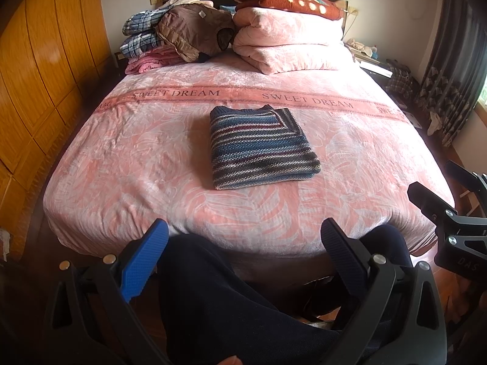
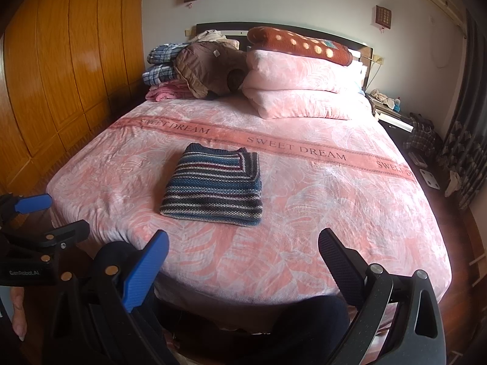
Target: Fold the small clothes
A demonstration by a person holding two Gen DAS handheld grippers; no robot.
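Clearly, "SWEET DREAM" bands the bedspread [image 1: 152, 164] behind the folded sweater [image 1: 261, 147].

sweater [image 1: 261, 147]: blue-maroon-white stripes | bedspread [image 1: 121, 164]: pink, white leaves

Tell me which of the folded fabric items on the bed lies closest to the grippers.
The striped knit sweater, folded alone mid-bed. The plaid bundle, pink quilt and dotted blanket are all piled far off at the headboard.

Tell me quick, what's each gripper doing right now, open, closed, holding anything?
Left gripper: open, holding nothing.
Right gripper: open, holding nothing.
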